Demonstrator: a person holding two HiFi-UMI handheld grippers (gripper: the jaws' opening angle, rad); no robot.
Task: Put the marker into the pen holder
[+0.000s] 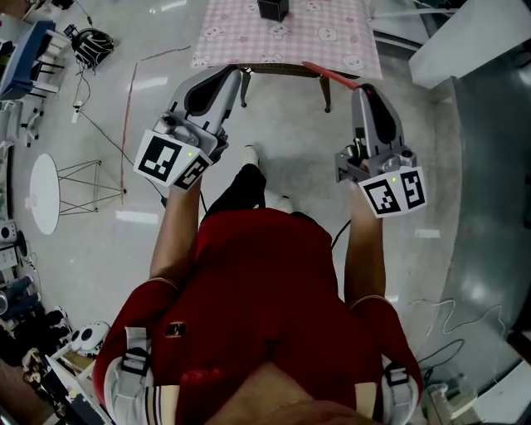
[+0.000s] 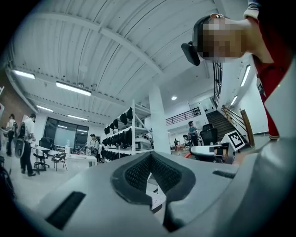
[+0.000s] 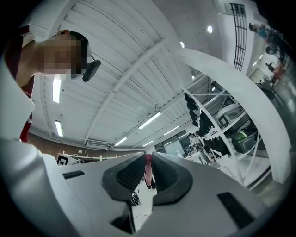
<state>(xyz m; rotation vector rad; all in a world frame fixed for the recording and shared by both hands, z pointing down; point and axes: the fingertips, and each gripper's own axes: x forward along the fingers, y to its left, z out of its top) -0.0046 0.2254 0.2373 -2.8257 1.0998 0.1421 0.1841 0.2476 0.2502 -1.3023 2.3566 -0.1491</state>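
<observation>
Marker (image 1: 330, 75) is clamped crosswise in your right gripper (image 1: 359, 88), near the front edge of the pink-clothed table (image 1: 332, 37) where the pen holder (image 1: 272, 8) stands. Your left gripper (image 1: 236, 76) has its jaws closed together, empty.

Head view: steeply down onto left hand-held gripper (image 1: 228, 79) and right hand-held gripper (image 1: 362, 91). Gripper views — close behind their jaws, tilted upward — share ceiling (image 2: 115, 46) and shelving (image 2: 122, 139).
</observation>
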